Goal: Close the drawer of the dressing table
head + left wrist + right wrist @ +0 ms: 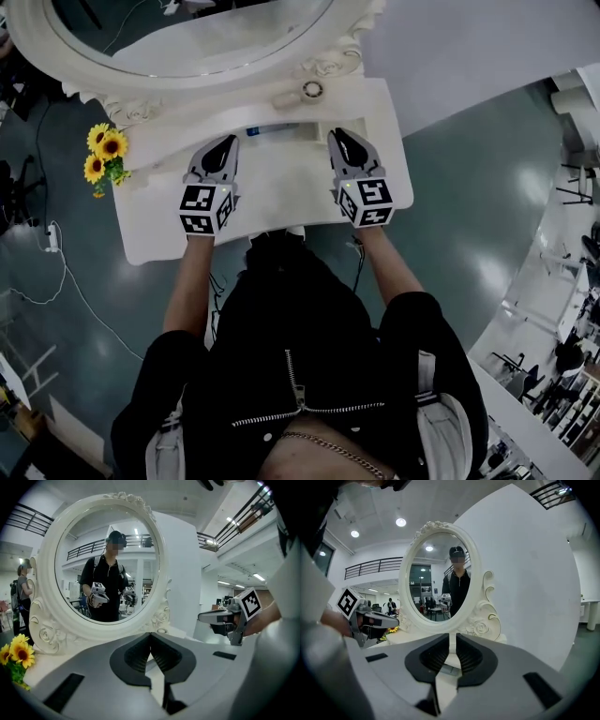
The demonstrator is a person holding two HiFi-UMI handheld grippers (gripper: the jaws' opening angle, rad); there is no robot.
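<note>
The white dressing table (272,202) with its oval mirror (187,37) stands right in front of me. I cannot make out a drawer in any view; the table top hides the front. My left gripper (225,142) hovers over the left half of the top, jaws shut tip to tip (150,634) with nothing in them. Over the right half my right gripper (337,136) points at the mirror frame (440,620); its jaws stand a narrow gap apart (452,638), with nothing between them. Each gripper shows in the other's view: right gripper (220,617), left gripper (386,619).
A bunch of sunflowers (105,155) stands at the table's left edge. A small flat object (272,131) and a round ornament (312,90) lie near the mirror's base. A white partition (469,47) rises at the back right, and cables (56,272) trail on the floor at left.
</note>
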